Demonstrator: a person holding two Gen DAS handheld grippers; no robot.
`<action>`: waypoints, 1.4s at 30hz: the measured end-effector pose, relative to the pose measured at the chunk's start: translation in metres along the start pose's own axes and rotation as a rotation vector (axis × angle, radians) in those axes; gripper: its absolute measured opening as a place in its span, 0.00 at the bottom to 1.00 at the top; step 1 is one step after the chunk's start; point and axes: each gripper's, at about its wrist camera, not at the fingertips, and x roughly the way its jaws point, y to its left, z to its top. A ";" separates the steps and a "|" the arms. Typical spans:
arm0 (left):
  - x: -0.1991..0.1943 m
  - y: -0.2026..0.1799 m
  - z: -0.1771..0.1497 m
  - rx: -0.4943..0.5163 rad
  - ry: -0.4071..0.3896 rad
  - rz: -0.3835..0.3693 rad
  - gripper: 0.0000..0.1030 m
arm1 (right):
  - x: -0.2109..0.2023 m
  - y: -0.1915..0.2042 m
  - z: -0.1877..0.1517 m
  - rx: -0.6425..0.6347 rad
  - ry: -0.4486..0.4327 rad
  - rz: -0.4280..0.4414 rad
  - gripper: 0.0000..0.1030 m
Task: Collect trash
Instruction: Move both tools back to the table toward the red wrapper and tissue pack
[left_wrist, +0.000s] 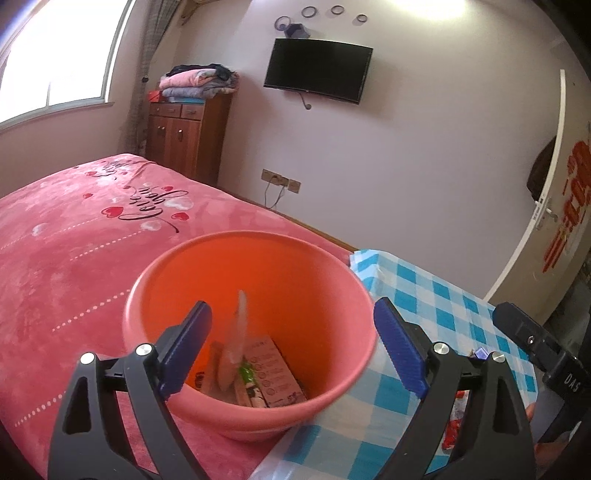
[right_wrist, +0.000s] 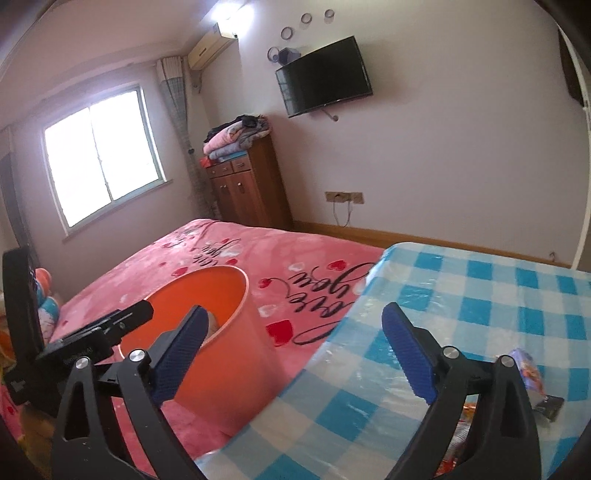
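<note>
Down in the orange bucket lies the collected trash: a brown printed carton, a green wrapper and some tan pieces beside them, with a blurred pale scrap in the air above them, inside the rim. The bucket stands on the pink bedspread, its right side close against the edge of the blue-checked table; whether they touch cannot be told. The left gripper hangs over the bucket's mouth with its blue pads spread wide and nothing between them. The right gripper is likewise spread and empty, held over the near left edge of the table, the bucket to its left. On the table's near right part lie more wrappers: a purple-and-orange packet, a small black piece just near of it, and red-and-white wrappers partly hidden behind a gripper arm.

The table's clear plastic cover shines and wrinkles; its far half is bare cloth. The bed stretches far and left toward a bright window. Against the far wall stands a wooden cabinet with folded blankets on top, a dark TV mounted to its right, and a wall socket low down. A white door with red decoration stands at the far right.
</note>
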 end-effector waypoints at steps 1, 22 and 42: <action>-0.001 -0.003 -0.001 0.005 0.001 -0.006 0.87 | -0.003 -0.001 -0.002 -0.002 -0.003 -0.005 0.91; -0.003 -0.065 -0.030 0.106 0.039 -0.093 0.87 | -0.041 -0.045 -0.036 0.011 -0.023 -0.092 0.91; 0.017 -0.124 -0.061 0.178 0.114 -0.126 0.87 | -0.063 -0.103 -0.057 0.085 -0.050 -0.151 0.91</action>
